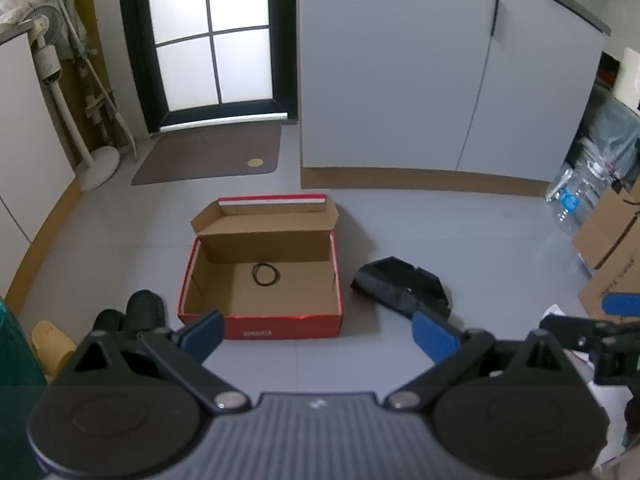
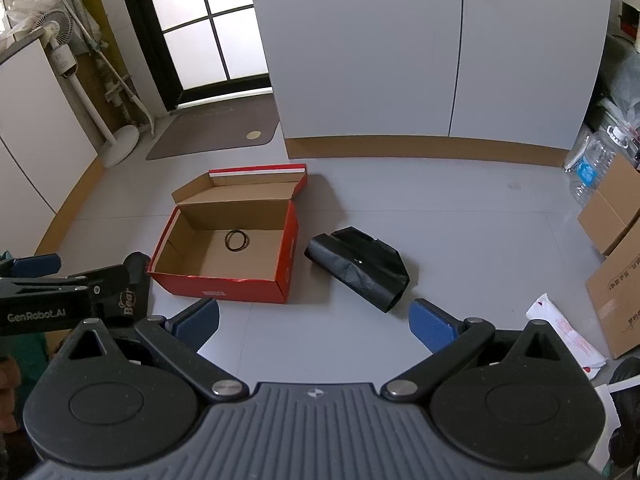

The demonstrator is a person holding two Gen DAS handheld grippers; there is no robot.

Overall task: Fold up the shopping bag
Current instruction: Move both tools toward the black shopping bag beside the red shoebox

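- Left tool [image 1: 318,334] nearest, jaws spread wide, nothing between them, hanging above the floor [image 1: 440,220] and tilted down toward it.
- Right tool [image 2: 314,322] same: wide apart, empty, above bare floor, tilted down.
- Step looks like approach, folding not begun; no tool touches the bag.
- Black shopping bag [image 2: 360,266] lies on the floor just past the right tool's right finger [image 2: 434,326], just beside the red box [image 2: 224,248] on its right, not touching it as far as I can tell.
- Bag looks like thin glossy plastic, crumpled, loosely rolled or bunched into a long lump, edges uneven; handles not clear.
- Next move, my guess: both tools go down to the bag, pinch opposite ends, spread it flat before any fold. Thin film will slip and bunch, so a low grip on an edge is needed.
- Red box open, lid back, a dark bead ring [image 2: 237,240] inside.
- Farther: door mat [image 1: 208,154], white cabinet [image 1: 440,80], glass door [image 1: 210,36].
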